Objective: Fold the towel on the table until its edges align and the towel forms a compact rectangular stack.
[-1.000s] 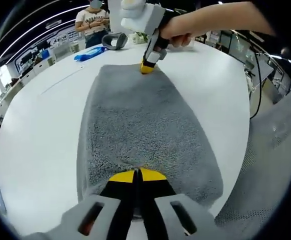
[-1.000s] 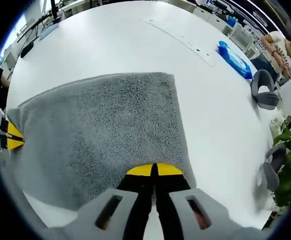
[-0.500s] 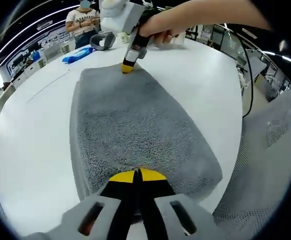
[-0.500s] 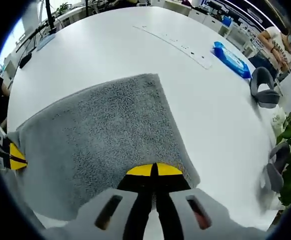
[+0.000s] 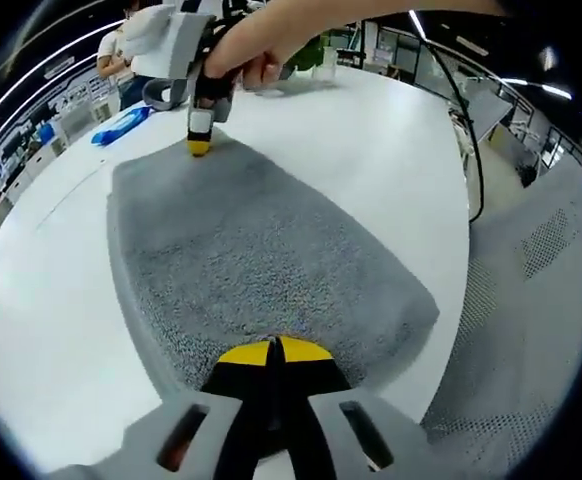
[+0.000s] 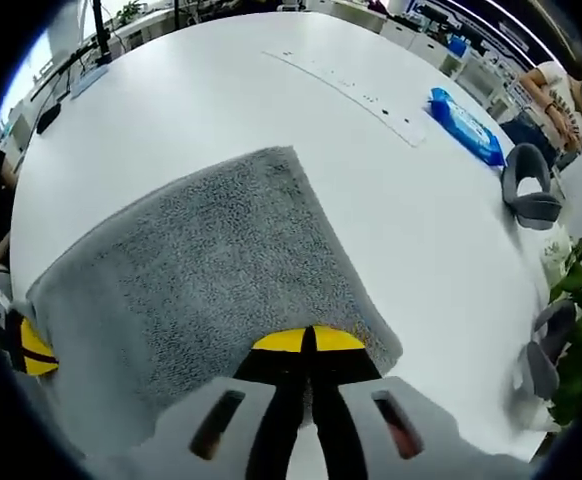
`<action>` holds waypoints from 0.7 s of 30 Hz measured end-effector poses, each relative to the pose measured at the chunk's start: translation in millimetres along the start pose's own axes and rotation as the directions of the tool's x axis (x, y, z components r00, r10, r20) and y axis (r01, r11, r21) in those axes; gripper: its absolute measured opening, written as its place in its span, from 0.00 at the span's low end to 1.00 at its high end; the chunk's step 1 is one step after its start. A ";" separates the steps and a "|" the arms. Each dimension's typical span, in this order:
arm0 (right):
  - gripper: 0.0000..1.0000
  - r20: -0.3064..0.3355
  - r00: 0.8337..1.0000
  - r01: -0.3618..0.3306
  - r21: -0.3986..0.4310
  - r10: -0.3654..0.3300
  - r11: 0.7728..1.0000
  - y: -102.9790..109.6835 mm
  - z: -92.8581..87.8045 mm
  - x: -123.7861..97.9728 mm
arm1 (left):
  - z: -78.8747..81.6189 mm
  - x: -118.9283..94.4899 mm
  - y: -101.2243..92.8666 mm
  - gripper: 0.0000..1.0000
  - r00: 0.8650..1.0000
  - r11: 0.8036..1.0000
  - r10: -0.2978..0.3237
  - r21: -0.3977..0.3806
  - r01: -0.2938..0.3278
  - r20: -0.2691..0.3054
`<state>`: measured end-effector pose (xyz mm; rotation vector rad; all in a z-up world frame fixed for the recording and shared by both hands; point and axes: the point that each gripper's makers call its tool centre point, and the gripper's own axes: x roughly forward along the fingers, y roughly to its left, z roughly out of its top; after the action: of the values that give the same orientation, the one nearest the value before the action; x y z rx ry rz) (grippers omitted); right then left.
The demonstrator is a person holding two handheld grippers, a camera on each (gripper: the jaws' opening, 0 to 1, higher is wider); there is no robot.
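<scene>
A grey towel (image 5: 261, 250) lies spread on the white table (image 5: 41, 300), seen again as the towel (image 6: 201, 280) in the right gripper view. My left gripper (image 5: 274, 350) is shut on the towel's near edge, its yellow tips pressed together. My right gripper (image 6: 309, 341) is shut on the opposite end. In the left gripper view the right gripper (image 5: 200, 146) comes in from the top, held by a hand, pinching the far corner. The left gripper's yellow tip (image 6: 29, 348) appears at the left rim of the right gripper view.
A blue packet (image 6: 469, 126) and a grey headset-like object (image 6: 531, 185) lie beyond the towel, with a green plant (image 6: 581, 340) at the right. A person (image 5: 121, 60) stands at the far side. A cable (image 5: 466, 130) hangs off the table edge (image 5: 461, 300).
Both grippers keep their hold on the towel. The towel looks turned and its held ends shifted, the right gripper sliding leftward in the left gripper view; part of that is camera motion.
</scene>
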<state>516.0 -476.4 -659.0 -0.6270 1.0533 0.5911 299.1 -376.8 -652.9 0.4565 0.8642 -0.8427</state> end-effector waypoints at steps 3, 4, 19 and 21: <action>0.00 0.004 1.000 0.011 -0.014 -0.011 1.000 -3.0 2.8 2.2 | 4.3 3.1 -4.4 0.01 1.000 1.000 -0.014 0.002 0.014 0.005; 0.00 0.005 1.000 0.011 -0.014 -0.011 1.000 -3.5 3.5 2.5 | 6.1 4.4 -6.4 0.01 1.000 1.000 -0.019 0.009 0.019 0.006; 0.00 0.020 1.000 -0.004 0.000 0.004 1.000 -10.2 12.5 7.1 | 21.1 14.9 -19.4 0.01 0.999 0.998 -0.043 0.041 0.042 0.022; 0.00 0.020 1.000 -0.002 -0.003 0.002 1.000 -11.0 14.3 7.6 | 22.9 16.1 -20.4 0.01 0.999 0.998 -0.041 0.038 0.040 0.026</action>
<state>535.2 -472.6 -658.8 -0.6212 1.0342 0.5994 299.7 -411.4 -653.0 0.4604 0.8368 -0.9019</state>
